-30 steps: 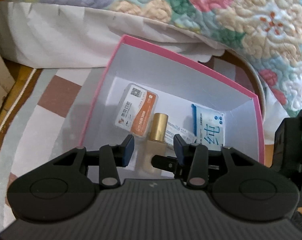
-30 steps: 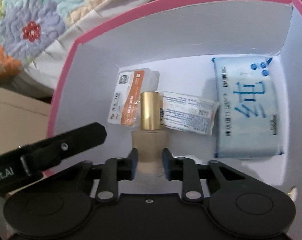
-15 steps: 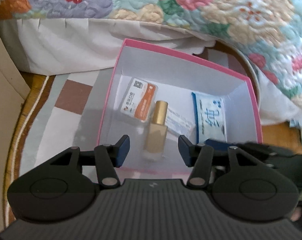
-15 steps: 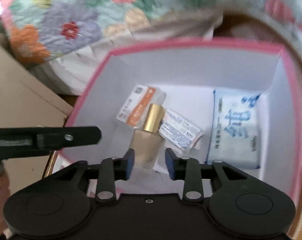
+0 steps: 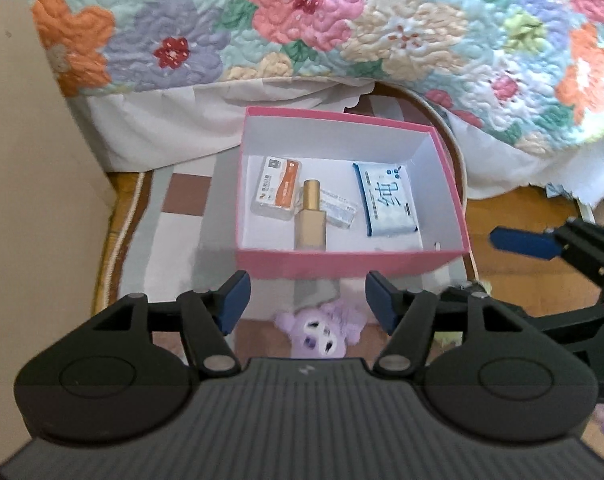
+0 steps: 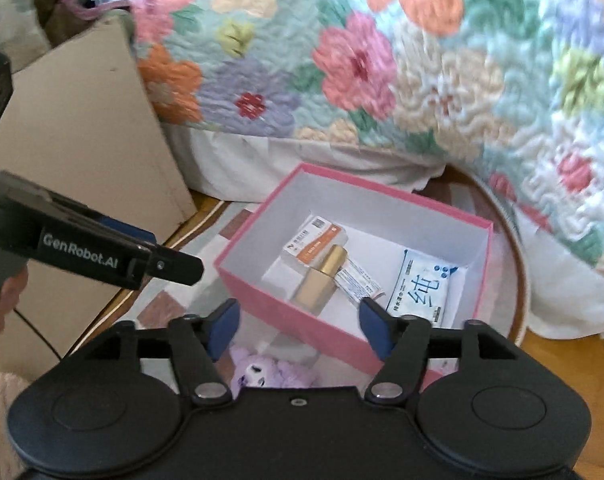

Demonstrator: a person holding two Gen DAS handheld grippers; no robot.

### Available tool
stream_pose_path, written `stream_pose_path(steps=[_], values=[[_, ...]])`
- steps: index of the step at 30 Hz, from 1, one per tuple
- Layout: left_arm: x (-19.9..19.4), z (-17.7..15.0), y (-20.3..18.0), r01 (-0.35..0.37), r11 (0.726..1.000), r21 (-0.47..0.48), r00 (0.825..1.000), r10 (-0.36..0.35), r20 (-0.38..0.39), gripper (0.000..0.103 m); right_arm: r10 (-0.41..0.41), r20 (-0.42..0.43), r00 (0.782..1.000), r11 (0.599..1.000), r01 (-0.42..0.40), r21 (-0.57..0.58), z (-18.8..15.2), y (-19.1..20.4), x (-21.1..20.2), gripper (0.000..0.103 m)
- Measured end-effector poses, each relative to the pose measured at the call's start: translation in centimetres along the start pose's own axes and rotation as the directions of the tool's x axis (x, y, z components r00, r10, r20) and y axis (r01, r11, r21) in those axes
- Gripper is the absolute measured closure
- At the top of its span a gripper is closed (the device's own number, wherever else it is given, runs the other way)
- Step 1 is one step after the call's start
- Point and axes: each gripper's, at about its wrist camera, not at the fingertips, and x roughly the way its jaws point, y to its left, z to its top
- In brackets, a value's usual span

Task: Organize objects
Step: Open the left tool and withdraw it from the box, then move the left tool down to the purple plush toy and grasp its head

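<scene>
You had both the left gripper [image 5: 305, 300] and right gripper [image 6: 298, 326] jaws spread, empty, over the purple plush toy [image 5: 321, 330] at 6 o'clock of the pink box [image 5: 353, 264]; likely soft, light, pinch its head.

Pink box [image 5: 341, 264], white inside; gold-capped beige bottle [image 5: 310, 220]; floral quilt [image 5: 341, 20].
</scene>
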Motion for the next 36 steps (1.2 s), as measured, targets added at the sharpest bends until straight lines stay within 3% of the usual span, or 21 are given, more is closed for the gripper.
stream_pose_path(steps=[4, 9, 17, 23, 28, 31, 36], values=[[-2.8, -1.8, 0.5, 0.015, 1.000, 0.000, 1.000, -0.015, -0.010, 0.040, 0.006, 0.014, 1.000, 0.995, -0.005, -0.103, -1.1, 2.7, -3.3, 0.028], [-4.9, -4.5, 0.7, 0.027, 0.999, 0.017, 1.000, -0.027, -0.013, 0.036, 0.024, 0.019, 1.000, 0.988, -0.021, -0.151, -2.5, 5.4, -6.3, 0.025], [-5.3, -8.4, 1.2, 0.056, 0.998, 0.021, 0.998, -0.055, -0.018, 0.032, 0.105, -0.013, 0.994, 0.970, -0.106, -0.217, -6.0, 8.9, -8.6, 0.016], [-3.1, -10.0, 1.1, 0.056, 0.997, 0.054, 0.998, -0.056, -0.001, 0.026, 0.104, -0.001, 0.995, 0.970, -0.101, -0.219, -8.8, 9.7, -7.0, 0.013], [0.6, -10.5, 1.6, 0.057, 0.998, 0.037, 0.998, -0.057, -0.017, 0.026, 0.056, 0.059, 0.997, 0.971, -0.040, -0.234, -10.7, 9.5, -4.3, 0.012], [2.6, -10.9, 2.1, 0.040, 0.999, 0.012, 0.999, -0.040, 0.022, 0.012, 0.021, 0.075, 0.997, 0.967, -0.001, -0.256, -11.6, 9.8, -2.3, 0.012], [6.4, -11.1, 2.9, 0.034, 0.999, 0.005, 0.999, -0.034, 0.012, 0.010, 0.000, 0.085, 0.996, 0.944, 0.027, -0.327, -12.9, 9.7, 1.4, 0.012]])
